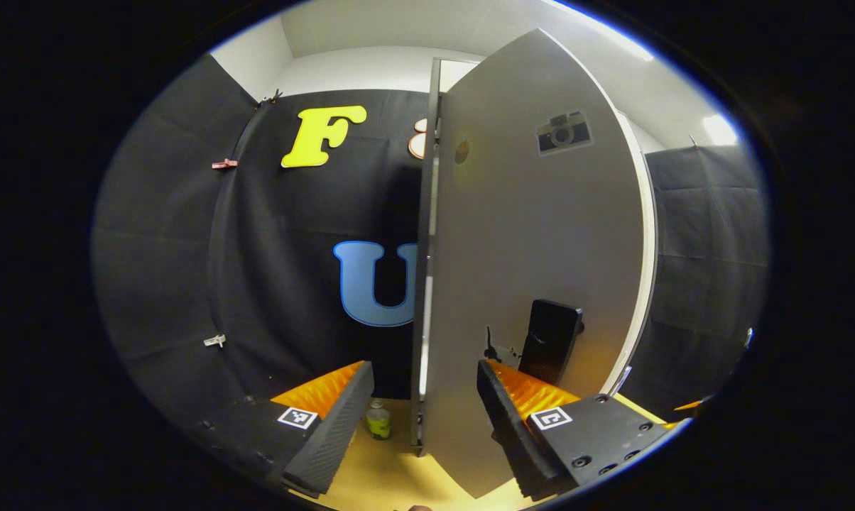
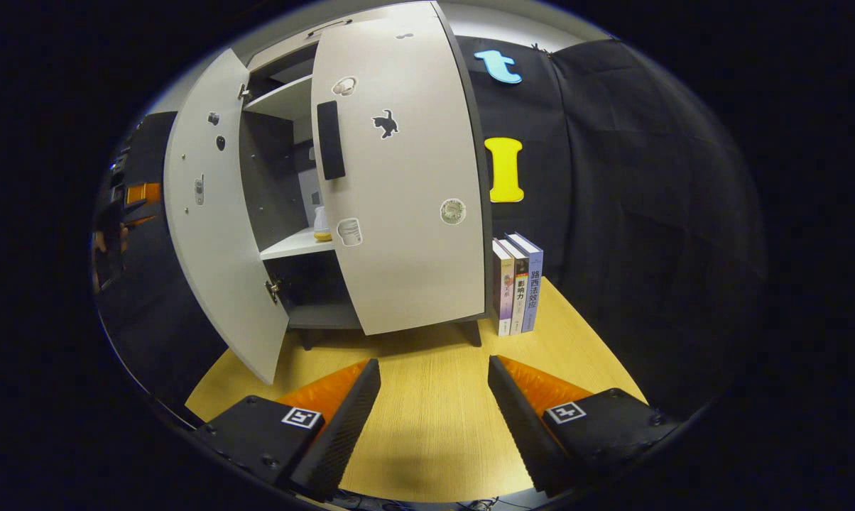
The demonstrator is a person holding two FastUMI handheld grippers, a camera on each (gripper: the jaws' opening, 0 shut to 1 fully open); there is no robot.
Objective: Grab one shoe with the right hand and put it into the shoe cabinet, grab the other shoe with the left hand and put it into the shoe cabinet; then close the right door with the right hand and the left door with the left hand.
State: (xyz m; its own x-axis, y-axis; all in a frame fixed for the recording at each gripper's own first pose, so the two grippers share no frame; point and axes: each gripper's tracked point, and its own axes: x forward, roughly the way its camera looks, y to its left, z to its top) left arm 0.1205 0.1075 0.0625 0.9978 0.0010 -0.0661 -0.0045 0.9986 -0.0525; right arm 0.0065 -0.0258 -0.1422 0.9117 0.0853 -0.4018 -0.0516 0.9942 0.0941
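Left gripper view: the left gripper (image 1: 425,404) is seen with its two fingers spread wide, nothing clamped between them. The left finger (image 1: 335,433) hangs over the yellow wooden table (image 1: 381,475), apart from everything. Between the fingers stands the edge of the left door (image 1: 534,270) of the cabinet, swung out toward the camera; whether the right finger (image 1: 509,426) touches the door's face cannot be told. A black handle (image 1: 552,339) is mounted low on that door, just above the right finger. A small green-labelled bottle (image 1: 378,419) stands on the table beyond the door's edge, near the black cloth wall.

Right gripper view: the left door (image 2: 214,241) is seen standing wide open at the left side of the cabinet (image 2: 289,245), while the right door (image 2: 406,191) is nearly closed, its black handle (image 2: 330,140) near its left edge. Through the gap a white shelf (image 2: 296,245) is seen, with a small bottle (image 2: 322,225) standing on it; the shoes cannot be made out in the dark lower compartment. Three books (image 2: 516,284) stand upright on the table (image 2: 434,419), just beside the cabinet's right side near the table's far edge. The right gripper (image 2: 434,419) is held released, fingers wide apart above the bare table, gripping and touching nothing, well apart from the cabinet.
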